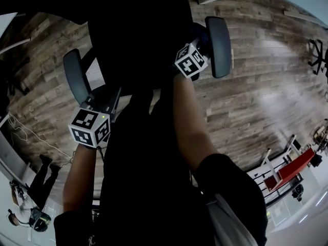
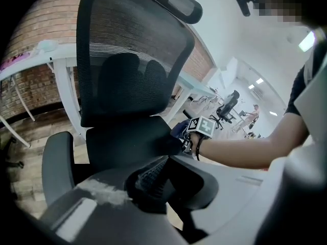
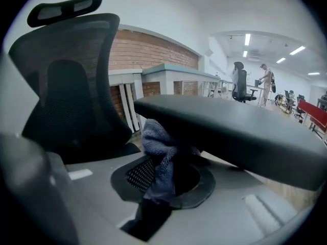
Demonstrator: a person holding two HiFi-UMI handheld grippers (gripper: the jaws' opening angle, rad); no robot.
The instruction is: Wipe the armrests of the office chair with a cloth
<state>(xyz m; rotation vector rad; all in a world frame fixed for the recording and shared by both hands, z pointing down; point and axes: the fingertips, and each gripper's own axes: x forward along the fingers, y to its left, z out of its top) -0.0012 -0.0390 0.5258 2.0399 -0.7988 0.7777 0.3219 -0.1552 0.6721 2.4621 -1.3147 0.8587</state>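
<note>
My right claw [image 3: 162,180] is clamped on a blue-grey cloth [image 3: 159,154]. The cloth's bunched top is pushed up against the near edge of the right armrest [image 3: 230,131] of the office chair [image 3: 66,91]. The dark armrest pad runs across the right gripper view just above the jaws, and the cloth's lower end hangs down between them. In the head view this claw and its marker cube sit at the inner side of the same pad, with my forearm [image 1: 192,127] stretched up to it.

My left claw [image 2: 153,180] has its jaws drawn together with nothing between them. It is near the left armrest [image 2: 55,162], which shows at the left of its view, apart from the jaws. This claw looks across the seat at the chair's mesh back [image 2: 133,60] and the headrest [image 2: 171,1] above it. On the far side of the seat, my right hand and the blue cloth show at the other armrest.

A white desk [image 3: 168,78] stands behind the chair against a brick wall [image 3: 148,47]. Wood plank floor [image 1: 256,96] spreads under the chair and around it. Far down the room, a person [image 3: 265,80] stands beside another chair.
</note>
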